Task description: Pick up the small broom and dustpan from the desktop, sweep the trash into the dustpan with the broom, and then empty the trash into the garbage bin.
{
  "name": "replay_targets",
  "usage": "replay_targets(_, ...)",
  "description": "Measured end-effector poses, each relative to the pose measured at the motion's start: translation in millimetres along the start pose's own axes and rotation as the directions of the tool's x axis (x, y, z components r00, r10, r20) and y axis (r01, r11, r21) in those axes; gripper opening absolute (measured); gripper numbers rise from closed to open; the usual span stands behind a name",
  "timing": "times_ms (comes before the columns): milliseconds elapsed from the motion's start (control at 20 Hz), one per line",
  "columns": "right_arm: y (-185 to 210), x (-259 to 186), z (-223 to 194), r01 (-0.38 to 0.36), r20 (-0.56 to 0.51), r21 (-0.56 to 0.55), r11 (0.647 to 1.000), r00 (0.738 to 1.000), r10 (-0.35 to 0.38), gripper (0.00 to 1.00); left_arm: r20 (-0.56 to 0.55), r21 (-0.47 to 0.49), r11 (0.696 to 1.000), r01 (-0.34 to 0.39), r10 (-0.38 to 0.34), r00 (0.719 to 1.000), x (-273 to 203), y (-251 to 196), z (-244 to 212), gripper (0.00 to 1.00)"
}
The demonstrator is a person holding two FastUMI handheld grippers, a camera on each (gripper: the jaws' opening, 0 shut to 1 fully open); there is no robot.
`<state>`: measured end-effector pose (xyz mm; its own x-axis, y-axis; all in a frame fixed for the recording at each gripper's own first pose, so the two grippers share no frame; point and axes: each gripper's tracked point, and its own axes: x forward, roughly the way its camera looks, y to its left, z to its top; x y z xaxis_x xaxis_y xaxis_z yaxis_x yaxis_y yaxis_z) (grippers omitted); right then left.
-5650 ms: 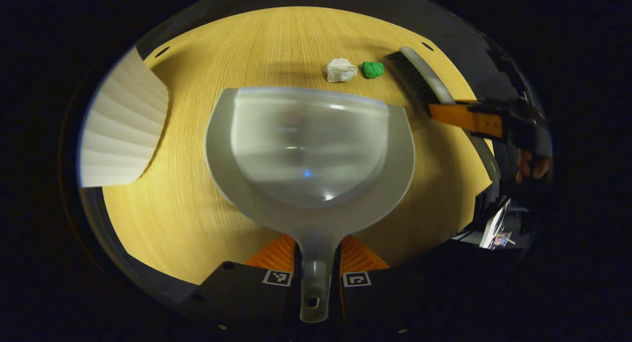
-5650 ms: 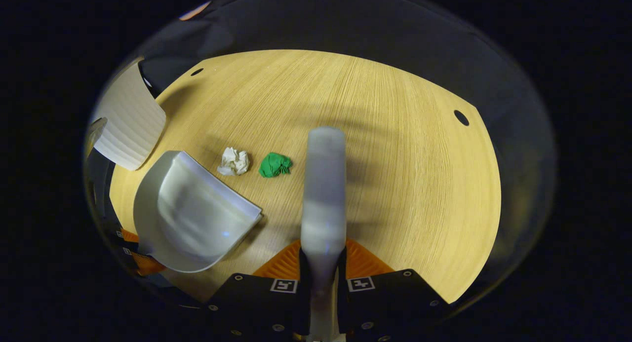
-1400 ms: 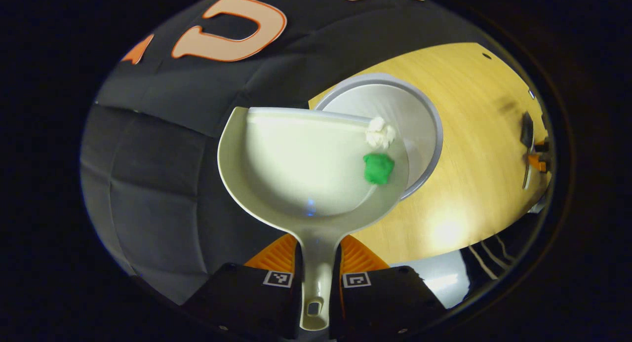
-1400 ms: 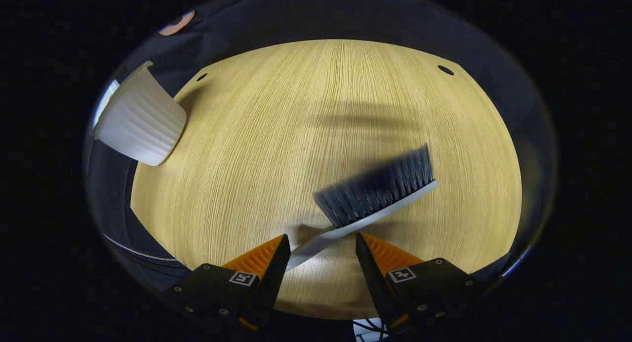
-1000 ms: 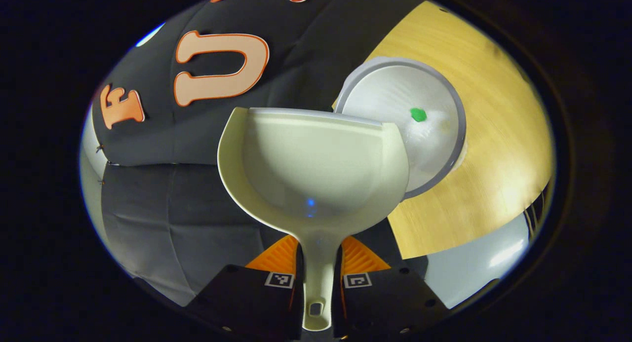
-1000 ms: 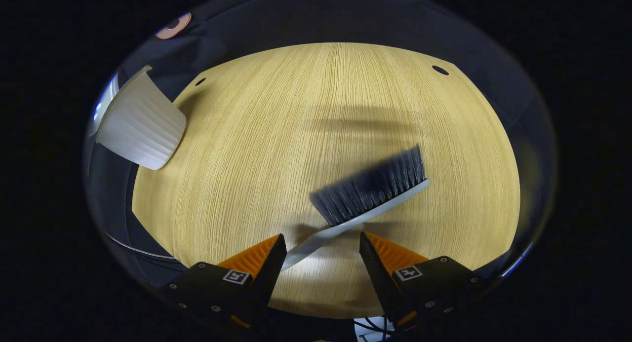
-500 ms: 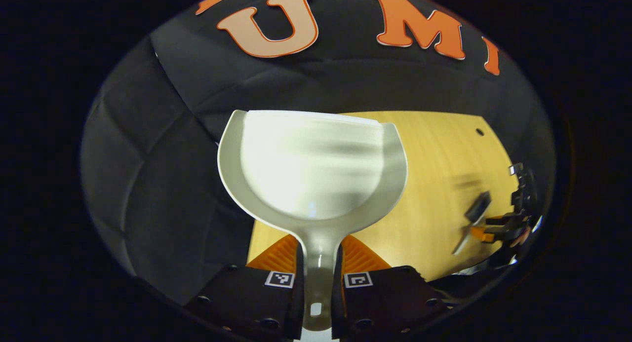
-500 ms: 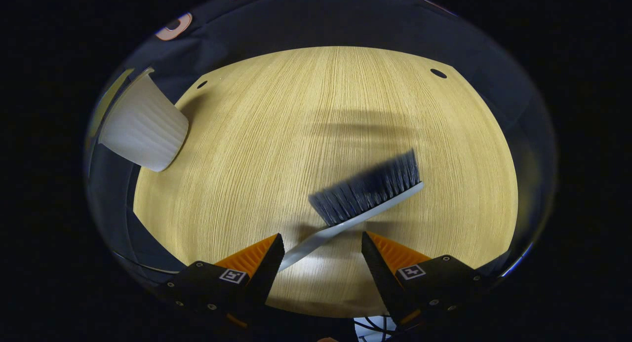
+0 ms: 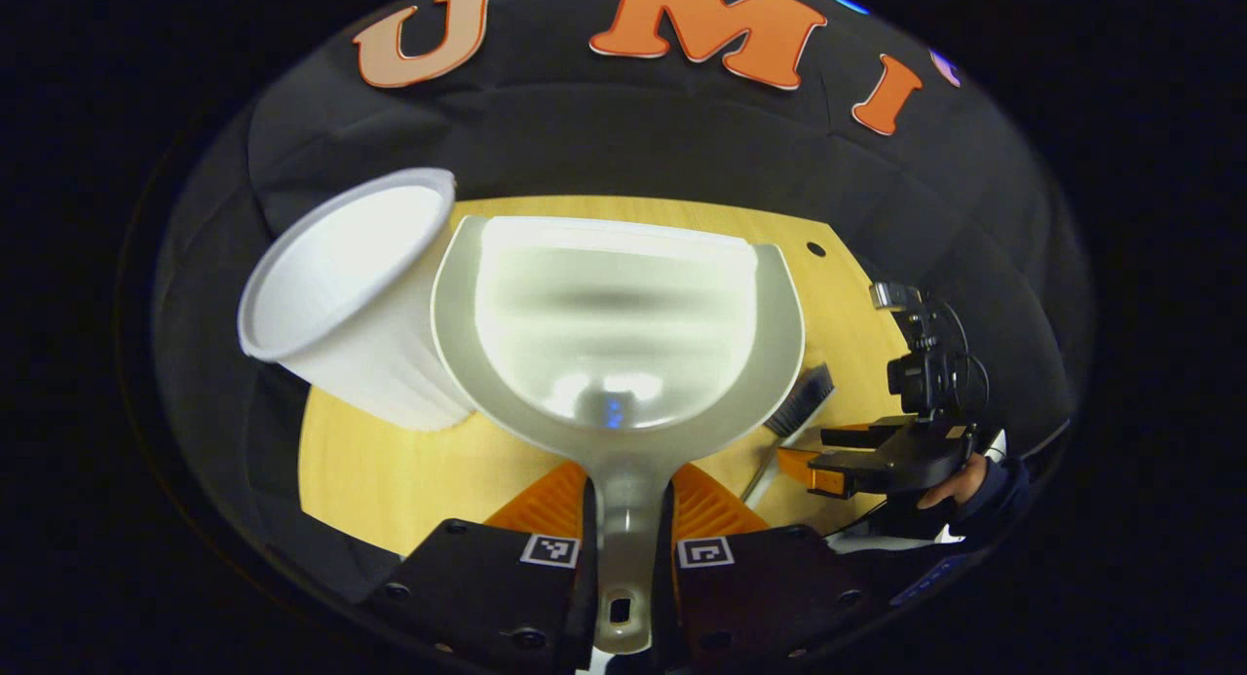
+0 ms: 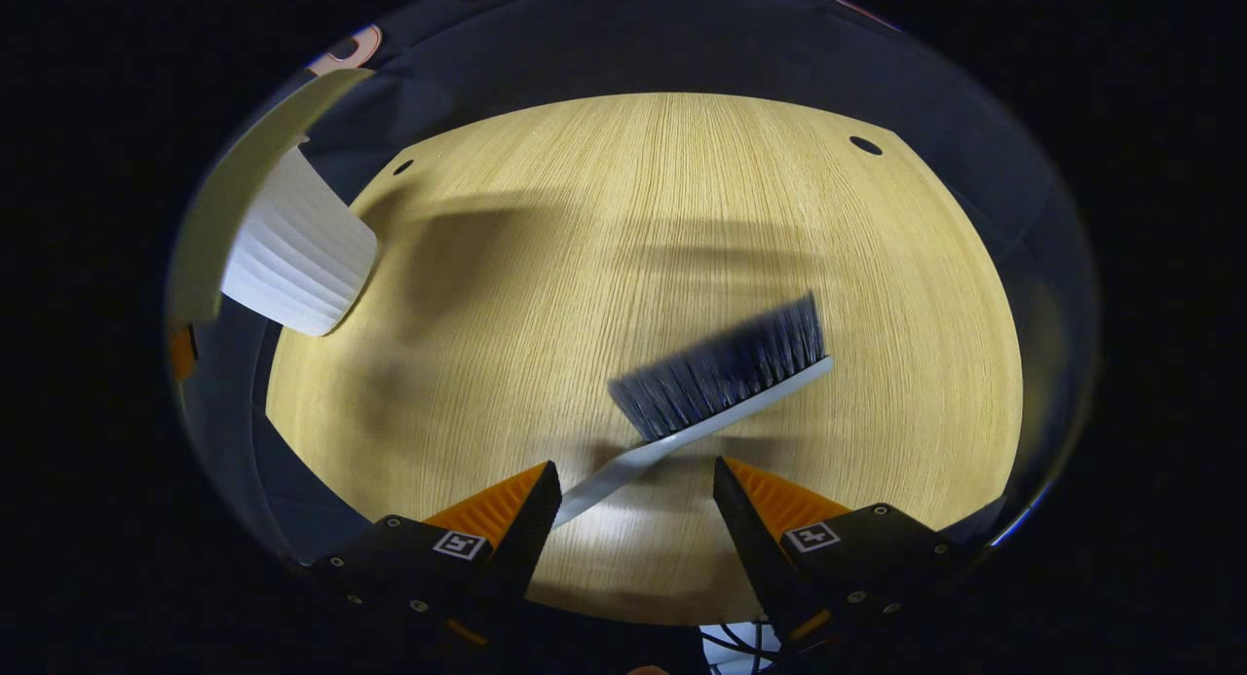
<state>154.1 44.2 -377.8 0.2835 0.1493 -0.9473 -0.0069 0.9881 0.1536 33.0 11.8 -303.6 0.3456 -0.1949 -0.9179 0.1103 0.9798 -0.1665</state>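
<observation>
Dustpan [image 9: 623, 324] empty, held by its handle in the left gripper [image 9: 628, 505] beside the bin [image 9: 341, 295]: emptying looks done.
Broom [image 10: 716, 383] lies on the desk [image 10: 585, 217] between the wide-open fingers of the right gripper [image 10: 633, 490], apparently released. What seems left is to lower the dustpan level onto bare desk, clear of bin and broom, then let go.
</observation>
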Motion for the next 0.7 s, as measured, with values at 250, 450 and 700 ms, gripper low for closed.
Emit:
replay_targets(250,-0.1,-0.2,-1.4,0.002,0.000,-0.018,1.000,1.000,-0.002,0.95,-0.111,-0.091,0.996,0.016,-0.026,0.993,80.0,-23.5,-52.1,0.22)
replay_targets(450,-5.0,-0.8,-4.5,0.015,-0.004,-0.029,0.999,1.000,-0.015,0.95,-0.179,-0.154,0.988,-0.021,-0.007,0.984,116.4,-22.1,-76.9,0.22)
replay_targets(700,-8.1,-1.0,-9.0,0.034,-0.006,-0.033,0.999,0.999,-0.034,0.95,-0.219,-0.144,0.988,-0.052,0.019,0.976,133.0,-21.1,-82.1,0.23)
